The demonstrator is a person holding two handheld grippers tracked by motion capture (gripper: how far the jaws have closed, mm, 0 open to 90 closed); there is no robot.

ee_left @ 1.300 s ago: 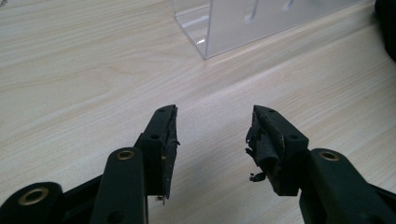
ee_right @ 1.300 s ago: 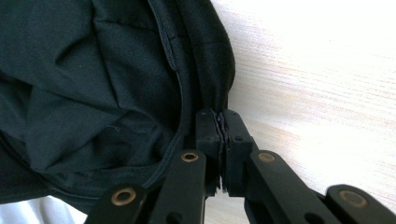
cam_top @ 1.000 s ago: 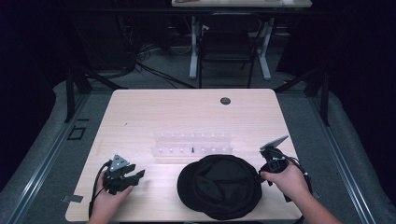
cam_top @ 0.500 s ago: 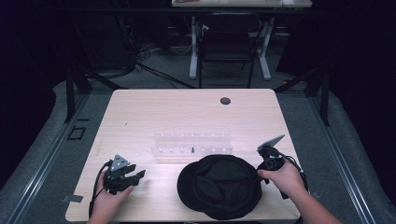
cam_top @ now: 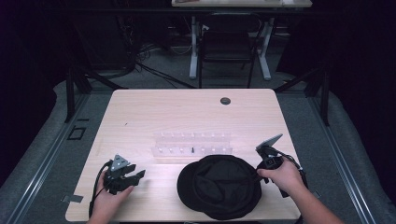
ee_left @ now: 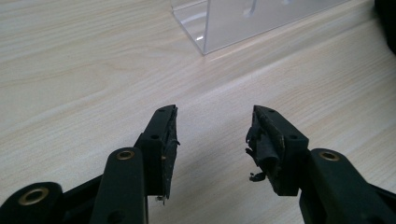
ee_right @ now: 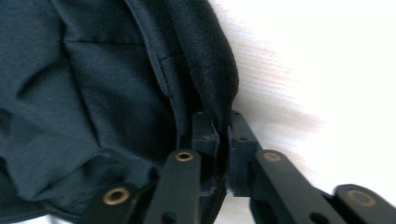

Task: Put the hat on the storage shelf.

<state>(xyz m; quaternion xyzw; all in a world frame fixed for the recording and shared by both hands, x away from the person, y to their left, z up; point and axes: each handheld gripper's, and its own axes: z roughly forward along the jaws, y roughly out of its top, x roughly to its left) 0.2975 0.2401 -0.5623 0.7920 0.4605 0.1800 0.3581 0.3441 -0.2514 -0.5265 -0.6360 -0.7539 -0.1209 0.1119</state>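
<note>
Right gripper view showed your right tongs (ee_right: 223, 135) pinched on the hat (cam_top: 219, 186) brim at 3 o'clock; left tongs (ee_left: 212, 140) gaped wide. You needed a deeper bite.

Matt black woven cloth hat (cam_top: 219, 185); pale, smooth wood-grain table (cam_top: 187, 112); clear glossy plastic rack (cam_top: 192, 144).
</note>
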